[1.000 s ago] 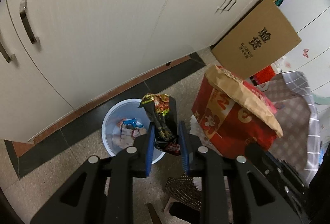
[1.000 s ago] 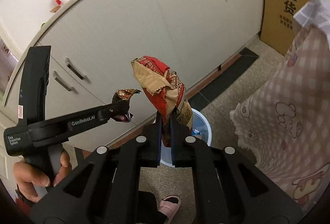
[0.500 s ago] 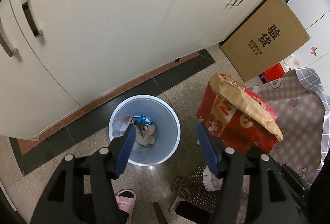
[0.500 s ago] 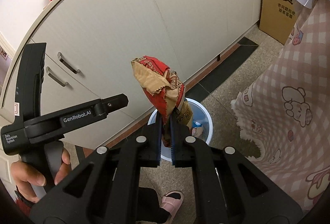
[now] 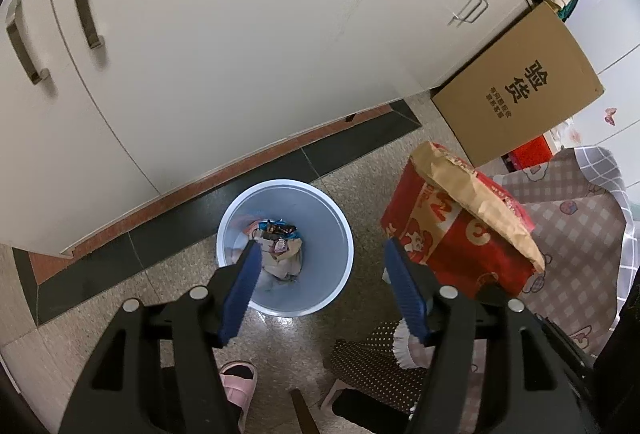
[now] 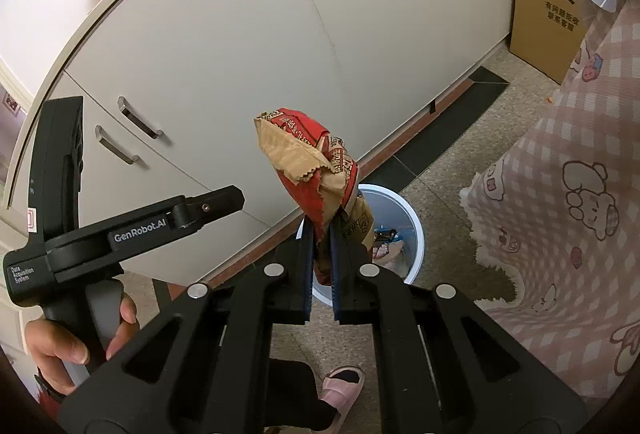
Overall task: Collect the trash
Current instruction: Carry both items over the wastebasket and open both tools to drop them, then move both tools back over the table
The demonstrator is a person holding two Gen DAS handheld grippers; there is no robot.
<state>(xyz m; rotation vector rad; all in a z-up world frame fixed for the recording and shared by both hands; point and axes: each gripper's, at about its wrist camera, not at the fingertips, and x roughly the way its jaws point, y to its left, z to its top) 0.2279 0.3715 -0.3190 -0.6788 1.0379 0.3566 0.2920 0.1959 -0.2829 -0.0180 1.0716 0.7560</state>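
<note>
While my left gripper (image 5: 320,284) hangs empty, jaws wide, over the bin (image 5: 336,230), my right gripper (image 6: 320,258) clamps a red snack bag (image 6: 308,158); next, release it over that bin.

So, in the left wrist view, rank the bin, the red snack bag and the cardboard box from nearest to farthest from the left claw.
1. Bin, directly below the open left claw.
2. Red snack bag, at right.
3. Cardboard box, upper right, by the cabinet.

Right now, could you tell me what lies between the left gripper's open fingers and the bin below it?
Nothing: in the left wrist view the left gripper is empty, with only air above the bin.
</note>
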